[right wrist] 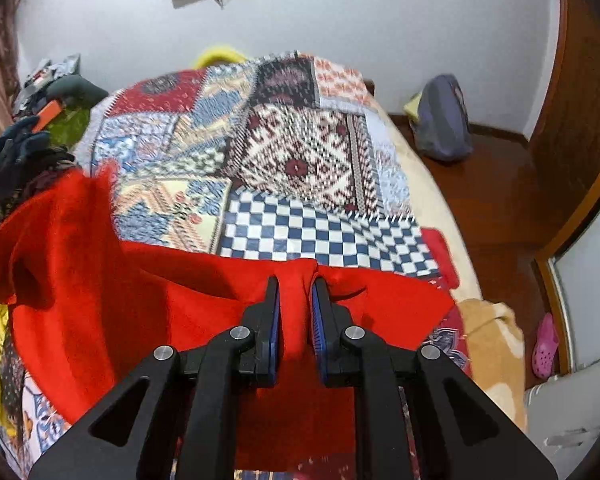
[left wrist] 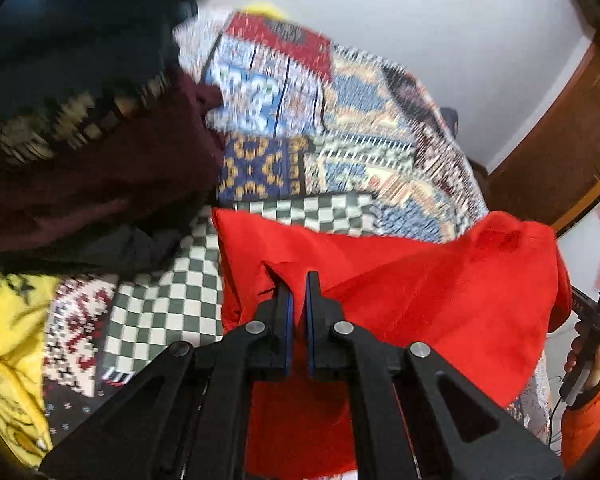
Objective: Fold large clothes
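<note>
A large red garment [left wrist: 420, 292] hangs stretched between both grippers above a bed with a patchwork quilt [left wrist: 340, 120]. My left gripper [left wrist: 298, 280] is shut on a thin fold of the red cloth at its left end. In the right wrist view the same red garment [right wrist: 140, 300] spreads left and down, and my right gripper [right wrist: 295, 284] is shut on a thicker bunch of it, which fills the gap between the pads. The garment's lower part drops out of sight beneath both grippers. At the right edge of the left wrist view a hand [left wrist: 584, 356] holds the other gripper's handle.
A heap of dark maroon and navy clothes [left wrist: 100, 152] lies at the left of the bed, with yellow cloth [left wrist: 8, 320] beside it. A grey bag [right wrist: 444, 120] stands on the wooden floor by the wall. A tan blanket [right wrist: 492, 344] and pink shoe [right wrist: 546, 344] are at the right.
</note>
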